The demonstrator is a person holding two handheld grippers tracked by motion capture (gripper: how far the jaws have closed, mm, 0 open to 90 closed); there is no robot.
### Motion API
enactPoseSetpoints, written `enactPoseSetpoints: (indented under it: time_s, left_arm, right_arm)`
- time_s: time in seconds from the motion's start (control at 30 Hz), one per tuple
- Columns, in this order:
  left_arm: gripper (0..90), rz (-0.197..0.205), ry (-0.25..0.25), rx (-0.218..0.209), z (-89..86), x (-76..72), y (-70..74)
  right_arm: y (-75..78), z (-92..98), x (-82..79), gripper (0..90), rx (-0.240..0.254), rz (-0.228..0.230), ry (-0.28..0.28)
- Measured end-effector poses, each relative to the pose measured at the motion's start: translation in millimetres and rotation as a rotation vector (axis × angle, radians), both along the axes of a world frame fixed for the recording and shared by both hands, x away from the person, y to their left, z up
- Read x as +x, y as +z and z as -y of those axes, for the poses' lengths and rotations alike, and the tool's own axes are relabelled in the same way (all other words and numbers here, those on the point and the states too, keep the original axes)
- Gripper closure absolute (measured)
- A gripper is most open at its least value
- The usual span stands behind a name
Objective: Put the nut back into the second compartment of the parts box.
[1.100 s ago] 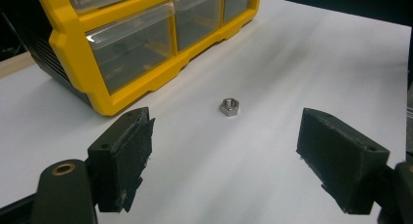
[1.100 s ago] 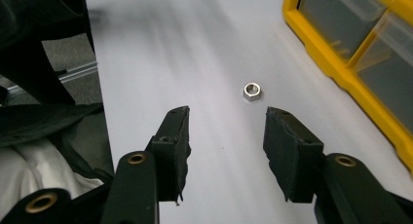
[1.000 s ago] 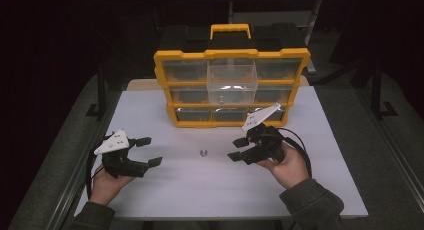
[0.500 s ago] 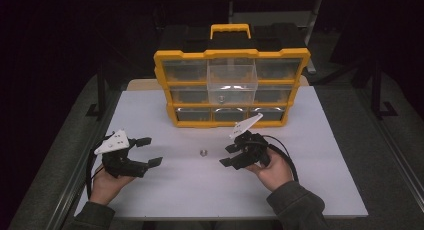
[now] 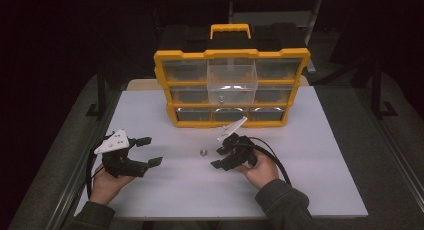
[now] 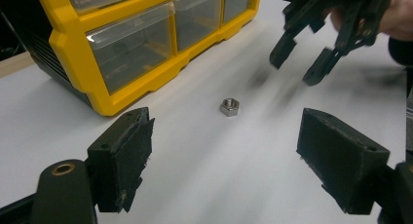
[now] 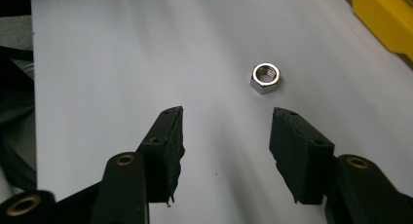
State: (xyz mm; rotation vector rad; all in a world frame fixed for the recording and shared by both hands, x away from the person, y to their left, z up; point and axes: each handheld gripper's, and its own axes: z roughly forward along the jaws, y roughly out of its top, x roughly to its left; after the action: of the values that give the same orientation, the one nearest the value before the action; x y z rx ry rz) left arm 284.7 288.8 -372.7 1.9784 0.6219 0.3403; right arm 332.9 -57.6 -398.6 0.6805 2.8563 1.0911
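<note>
White table [image 5: 325,180], plain flat top. Sitting on it toward the far edge is a yellow organizer [image 5: 231,87] with clear drawers and a handle on top, one upper middle drawer pulled out. A small steel hex nut [image 5: 203,152] lies flat on the bare surface just in front of the organizer, not touching it.

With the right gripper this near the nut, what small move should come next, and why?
Probably ease the right gripper forward and down until its open jaws straddle the nut, then close. The nut lies loose on the white table, just ahead of the jaws, slightly toward one side, and nothing is between them yet.
</note>
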Motion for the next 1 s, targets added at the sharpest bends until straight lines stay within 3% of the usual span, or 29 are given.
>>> enactPoseSetpoints:
  time_s: [0.1, 0.13, 0.4, 0.7, 0.93, 1.0]
  left_arm:
    - [20.2, -0.003, 0.001, 0.000, 0.2, -0.1, -0.4]
    - [20.2, -0.003, 0.001, 0.001, 0.0, -0.1, -0.4]
    - [20.2, -0.001, 0.000, -0.004, -0.3, 0.0, -0.3]
    - [20.2, -0.001, -0.001, -0.002, -1.0, 0.0, 0.1]
    - [20.2, -0.003, 0.000, -0.004, -1.6, 0.4, -0.3]
    - [20.2, -0.002, -0.001, -0.004, -1.5, 0.3, -0.3]
  right_arm:
    - [-7.8, -7.5, 4.9, 44.9, 0.002, -0.012, 0.009]
    - [-11.1, -9.3, 8.5, 44.9, -0.008, 0.013, 0.028]
    - [-27.5, -25.9, 27.5, 45.5, -0.003, -0.025, 0.006]
    - [-36.4, -46.9, 40.4, 48.9, -0.032, 0.011, 0.009]
    - [-41.3, -52.4, 43.8, 59.6, -0.057, 0.044, 0.008]
    - [-41.6, -52.4, 43.1, 60.8, -0.053, 0.035, 0.001]
